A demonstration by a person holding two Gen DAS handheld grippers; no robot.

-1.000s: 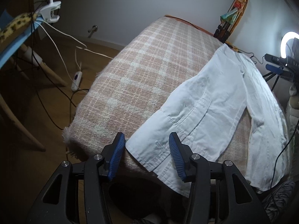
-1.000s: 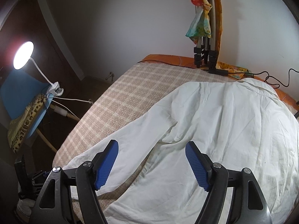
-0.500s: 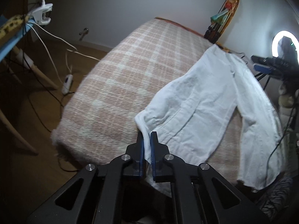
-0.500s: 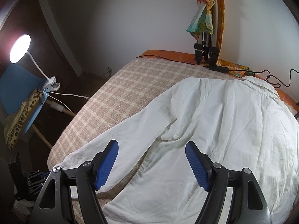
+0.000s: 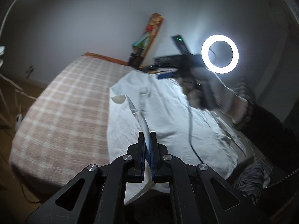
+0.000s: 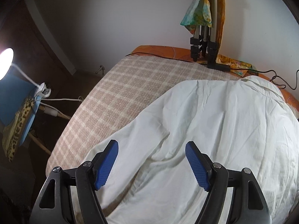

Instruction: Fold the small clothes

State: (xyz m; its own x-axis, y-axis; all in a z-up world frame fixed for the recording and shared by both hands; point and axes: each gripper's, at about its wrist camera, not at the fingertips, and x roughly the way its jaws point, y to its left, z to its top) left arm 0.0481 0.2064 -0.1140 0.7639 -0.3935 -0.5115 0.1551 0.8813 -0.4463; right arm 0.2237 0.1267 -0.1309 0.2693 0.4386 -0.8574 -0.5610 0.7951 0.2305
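A white long-sleeved shirt [image 5: 168, 115] lies spread on a pink and white checked blanket [image 5: 61, 108]. My left gripper [image 5: 147, 140] is shut on the cuff end of the shirt's sleeve [image 5: 143, 125] and holds it lifted over the shirt's body. In the right wrist view the same shirt [image 6: 214, 127] fills the lower right, collar at the far end. My right gripper [image 6: 151, 158] is open and empty, hovering above the shirt near the armpit seam. The other gripper shows blurred in the left wrist view [image 5: 203, 91].
A lit ring light [image 5: 220, 54] stands at the right. A tripod with a colourful cloth [image 6: 201, 29] stands at the bed's far end. A blue chair [image 6: 16, 100] with a clamp lamp [image 6: 5, 63] is left of the bed. Dark clothes [image 5: 250, 179] lie at the bed's near right.
My left gripper closed on the sleeve cuff, then lifted and carried it right, over the shirt's body. My right gripper stayed open and nearly still.
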